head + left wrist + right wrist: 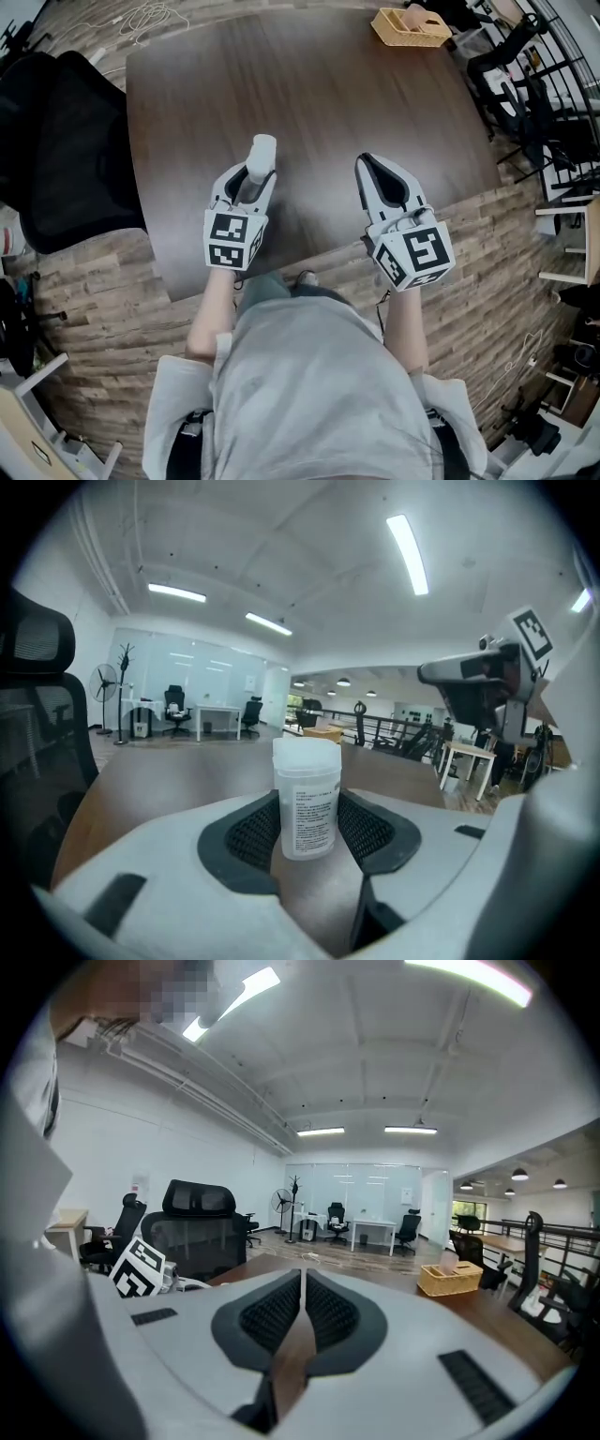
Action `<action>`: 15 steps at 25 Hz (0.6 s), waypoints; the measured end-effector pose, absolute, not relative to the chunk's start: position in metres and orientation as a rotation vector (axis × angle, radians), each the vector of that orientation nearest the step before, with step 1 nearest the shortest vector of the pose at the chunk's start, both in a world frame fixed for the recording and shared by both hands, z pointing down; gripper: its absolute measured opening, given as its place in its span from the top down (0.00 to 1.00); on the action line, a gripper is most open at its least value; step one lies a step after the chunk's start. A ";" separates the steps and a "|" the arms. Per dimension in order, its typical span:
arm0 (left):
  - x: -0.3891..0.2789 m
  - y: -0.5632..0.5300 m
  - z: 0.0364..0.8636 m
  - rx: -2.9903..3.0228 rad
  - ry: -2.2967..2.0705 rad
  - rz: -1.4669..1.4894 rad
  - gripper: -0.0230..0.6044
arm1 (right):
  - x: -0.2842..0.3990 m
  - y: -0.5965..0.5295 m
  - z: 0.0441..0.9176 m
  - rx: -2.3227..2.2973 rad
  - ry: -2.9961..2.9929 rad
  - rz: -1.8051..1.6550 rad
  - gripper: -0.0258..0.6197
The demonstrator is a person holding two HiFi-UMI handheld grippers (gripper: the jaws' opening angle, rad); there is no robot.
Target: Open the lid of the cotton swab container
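Plainly the weak point is the hold: the left gripper (pixel 307 829) takes the small translucent white plastic cotton swab container (pixel 307 799) low on its labelled body, well below the frosted white cap-shaped lid (pixel 307 754). A pull on that lid would likely twist or tip the container between the black ribbed pads (pixel 242 832), or drag it out if the lid sits tight. A sudden release could scatter the contents over the dark brown wooden table (pixel 309 84). The left jaws stand partly apart, both pads pressing the container's sides and keeping it upright near the table's front edge; whether its base rests on the wood I cannot tell. The right gripper (pixel 302 1283) is closed tight on nothing, just beside, and must open before taking the lid
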State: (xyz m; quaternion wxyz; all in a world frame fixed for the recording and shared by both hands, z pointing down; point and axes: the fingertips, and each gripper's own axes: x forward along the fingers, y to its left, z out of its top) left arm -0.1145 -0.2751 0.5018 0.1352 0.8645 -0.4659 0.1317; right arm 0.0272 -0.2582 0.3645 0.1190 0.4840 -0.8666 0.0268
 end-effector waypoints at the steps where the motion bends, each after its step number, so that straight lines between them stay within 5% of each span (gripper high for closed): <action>1: -0.113 -0.273 0.491 2.522 -1.335 0.360 0.66 | 0.027 -0.257 0.363 1.399 -2.547 0.077 0.93; 15: -0.091 -0.232 0.372 2.713 -1.307 0.213 0.66 | 0.006 -0.236 0.320 1.045 -2.853 0.126 0.93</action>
